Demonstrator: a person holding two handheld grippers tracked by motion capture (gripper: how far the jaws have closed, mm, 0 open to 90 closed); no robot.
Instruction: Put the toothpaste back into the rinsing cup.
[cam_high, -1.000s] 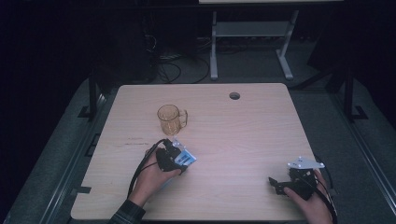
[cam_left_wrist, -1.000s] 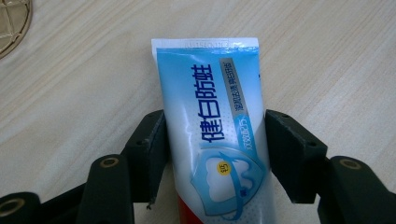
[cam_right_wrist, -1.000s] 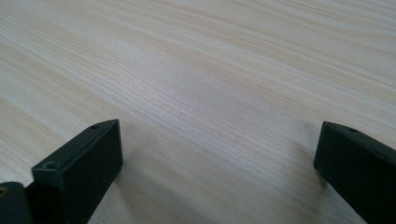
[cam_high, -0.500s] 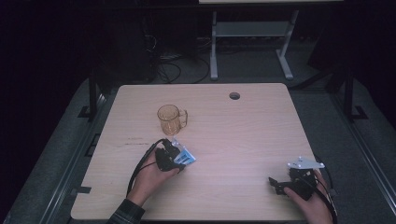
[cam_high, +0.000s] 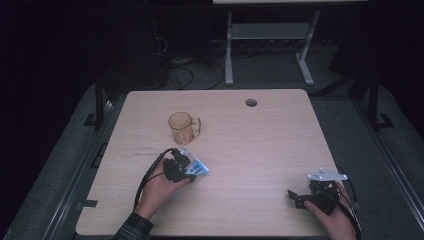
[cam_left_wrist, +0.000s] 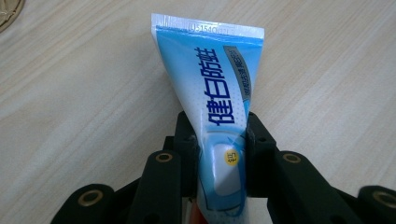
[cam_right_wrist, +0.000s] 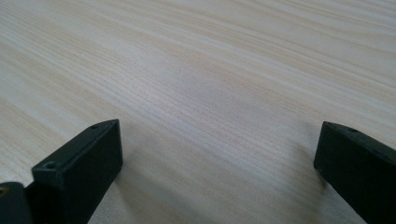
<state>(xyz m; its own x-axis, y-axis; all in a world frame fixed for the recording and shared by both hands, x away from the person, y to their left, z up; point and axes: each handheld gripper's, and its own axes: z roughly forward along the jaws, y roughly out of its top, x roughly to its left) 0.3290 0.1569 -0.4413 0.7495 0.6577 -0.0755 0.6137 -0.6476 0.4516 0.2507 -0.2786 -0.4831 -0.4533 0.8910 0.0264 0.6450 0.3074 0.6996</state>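
1. My left tongs have just been closing, and their jaws now press on both sides of the blue-and-white toothpaste tube, gripping its lower body.
2. The tube lies flat on the counter and runs straight ahead from those tongs, its crimped flat end farthest from the jaws.
3. My right tongs stand wide, with only bare wood grain between them, low over the counter.
4. From above, the left tongs and the right tongs sit well apart along the near side.
5. Beyond the left tongs, just past the tube's far end, stands an amber plastic mug, upright, handle toward the right-tongs side.
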